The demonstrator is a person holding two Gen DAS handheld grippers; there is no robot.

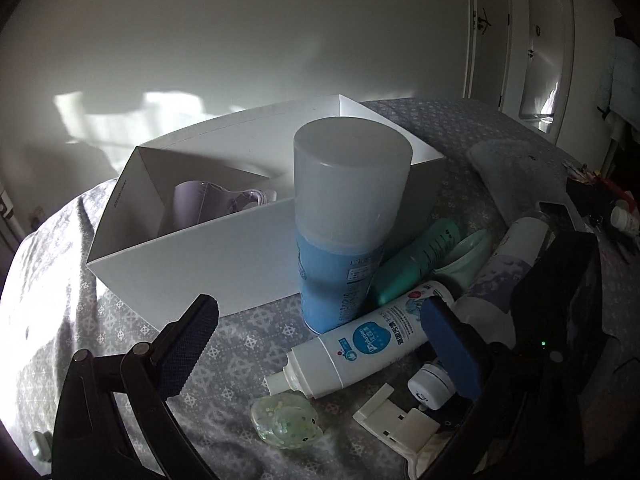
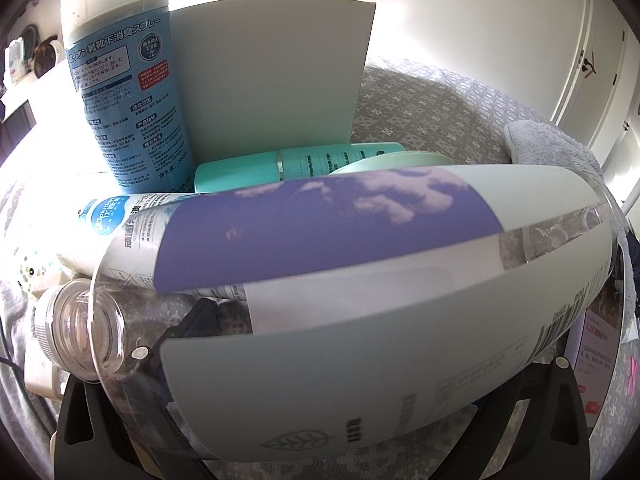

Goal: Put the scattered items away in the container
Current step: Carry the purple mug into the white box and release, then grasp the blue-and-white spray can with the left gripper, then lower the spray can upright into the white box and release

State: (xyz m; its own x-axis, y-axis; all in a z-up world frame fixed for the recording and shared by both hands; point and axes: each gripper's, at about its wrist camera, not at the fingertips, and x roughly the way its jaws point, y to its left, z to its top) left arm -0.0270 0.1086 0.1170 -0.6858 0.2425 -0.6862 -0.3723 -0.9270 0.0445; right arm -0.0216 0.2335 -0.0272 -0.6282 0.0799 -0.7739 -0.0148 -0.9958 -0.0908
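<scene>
A white open box (image 1: 224, 264) stands on the patterned bedspread, with a lilac mug (image 1: 208, 204) inside. In front of it stands a tall blue spray can (image 1: 340, 240). Beside it lie a teal tube (image 1: 416, 260), a white foam bottle (image 1: 360, 348) and a clear bottle with a purple label (image 1: 508, 264). My left gripper (image 1: 320, 340) is open, low over the white foam bottle. In the right wrist view the clear purple-label bottle (image 2: 340, 260) lies across my right gripper (image 2: 348, 360), filling the view; the fingers are mostly hidden behind it.
A small white jar (image 1: 432, 388), a white plastic clip piece (image 1: 396, 416) and a clear green speckled toy (image 1: 284, 420) lie near the front. A grey fluffy cloth (image 1: 516, 172) lies at the right. A white wall and cupboard doors (image 1: 532, 40) stand behind.
</scene>
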